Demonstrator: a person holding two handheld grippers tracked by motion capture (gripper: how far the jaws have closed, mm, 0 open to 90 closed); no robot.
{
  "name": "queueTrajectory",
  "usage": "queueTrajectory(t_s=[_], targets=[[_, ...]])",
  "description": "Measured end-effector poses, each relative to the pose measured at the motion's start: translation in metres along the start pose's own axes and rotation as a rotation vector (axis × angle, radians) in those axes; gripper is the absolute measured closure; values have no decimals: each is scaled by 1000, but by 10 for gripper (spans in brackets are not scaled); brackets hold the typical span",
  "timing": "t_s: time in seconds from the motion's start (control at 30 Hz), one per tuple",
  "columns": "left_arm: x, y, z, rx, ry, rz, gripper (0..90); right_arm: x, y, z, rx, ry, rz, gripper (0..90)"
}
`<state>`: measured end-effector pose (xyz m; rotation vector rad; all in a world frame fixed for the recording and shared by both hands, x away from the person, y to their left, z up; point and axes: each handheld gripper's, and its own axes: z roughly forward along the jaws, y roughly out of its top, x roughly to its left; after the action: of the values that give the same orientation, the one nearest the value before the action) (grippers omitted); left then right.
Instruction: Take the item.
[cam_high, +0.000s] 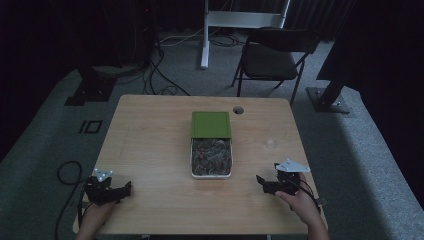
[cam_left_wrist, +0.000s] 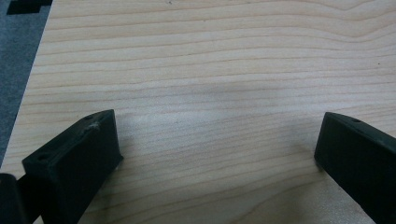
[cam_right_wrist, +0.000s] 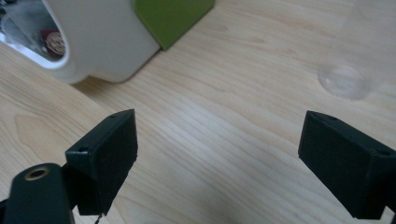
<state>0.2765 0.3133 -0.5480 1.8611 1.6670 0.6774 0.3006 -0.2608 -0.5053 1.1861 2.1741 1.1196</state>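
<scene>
lab/studio | black curtains | floor cables (cam_high: 155, 75) | folding chair (cam_high: 272, 57) | wooden table (cam_high: 150, 145) | carpet

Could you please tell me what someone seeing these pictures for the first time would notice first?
Most striking is the white rectangular container of small dark items at the middle of the light wooden table, with its flat green lid lying just beyond it. Next come the left gripper and right gripper, both open, resting near the table's near corners.

Count: 1 white container (cam_high: 211, 172) of mixed small items, 1 green lid (cam_high: 211, 124), 1 clear plastic cup (cam_right_wrist: 343, 80), 2 grippers — left gripper (cam_high: 126, 190), right gripper (cam_high: 261, 181); 1 folding chair (cam_high: 272, 59).
</scene>
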Motion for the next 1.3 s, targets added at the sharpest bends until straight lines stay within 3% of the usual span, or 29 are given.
queueTrajectory(t_s=[0.97, 1.3], targets=[[0, 0, 0, 0, -1, -1, 5, 18, 44, -3, -78, 62, -34, 130], [0, 0, 0, 0, -1, -2, 5, 29, 62, 0, -98, 81, -69, 130]])
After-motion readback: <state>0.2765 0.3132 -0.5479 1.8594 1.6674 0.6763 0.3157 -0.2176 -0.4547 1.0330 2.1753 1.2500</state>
